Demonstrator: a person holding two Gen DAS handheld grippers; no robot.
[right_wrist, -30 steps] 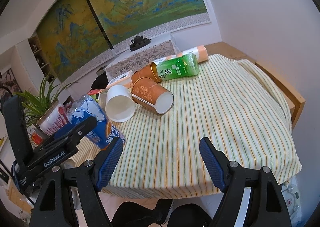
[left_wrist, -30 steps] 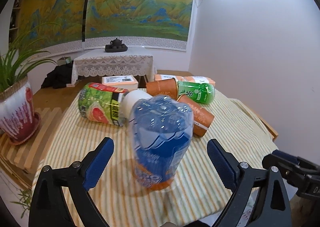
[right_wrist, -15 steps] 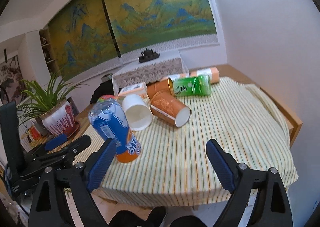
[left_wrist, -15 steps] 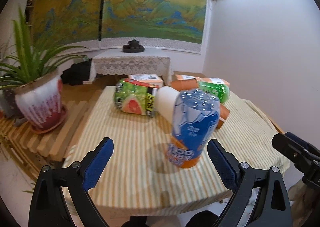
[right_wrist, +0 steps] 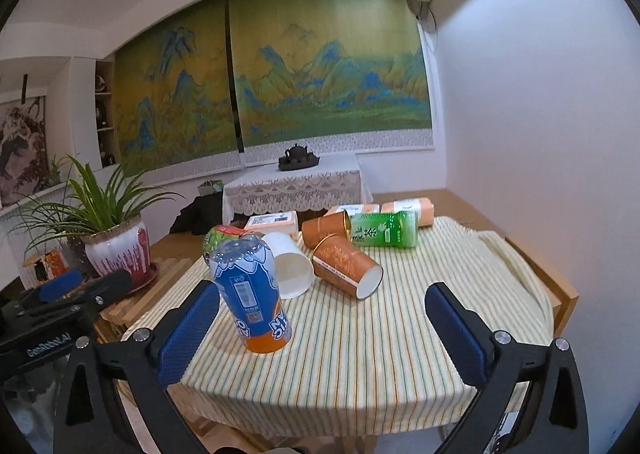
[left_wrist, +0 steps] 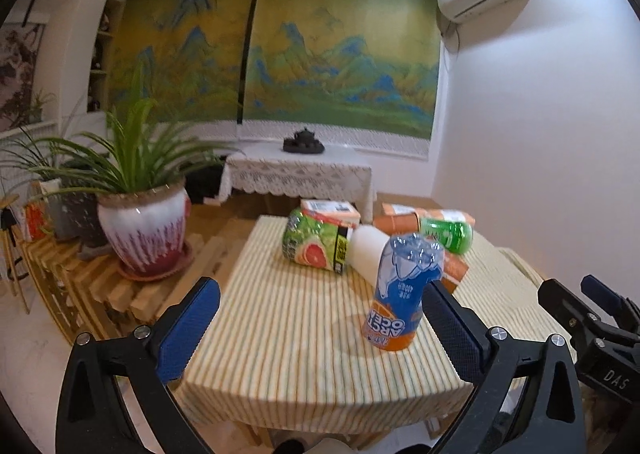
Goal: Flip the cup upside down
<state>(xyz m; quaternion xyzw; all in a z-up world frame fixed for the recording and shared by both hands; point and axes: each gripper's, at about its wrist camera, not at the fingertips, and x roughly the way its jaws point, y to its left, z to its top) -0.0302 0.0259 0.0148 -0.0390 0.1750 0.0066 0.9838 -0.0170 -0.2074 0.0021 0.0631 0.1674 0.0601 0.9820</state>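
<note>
While both grippers hang empty off the near edge of the striped tablecloth [right_wrist: 400, 354], the blue-and-orange cup [right_wrist: 252, 294] stands inverted on the cloth, mouth down and printed lettering upside down, in the near-left part of the table.

Left gripper [left_wrist: 320, 330]: jaws spread wide, nothing between them; the cup sits ahead, close to its right pad.

Right gripper [right_wrist: 322, 328]: jaws spread wide, holding nothing; the cup sits just ahead of its left pad.

Behind the cup, lying on their sides: white paper cup [right_wrist: 290, 270], two orange paper cups [right_wrist: 346, 268], green tea bottle [right_wrist: 384, 230], green grapefruit-print container [left_wrist: 316, 244].

Left of the table: potted plant [left_wrist: 142, 230] on a slatted wooden stand [left_wrist: 92, 286].
</note>
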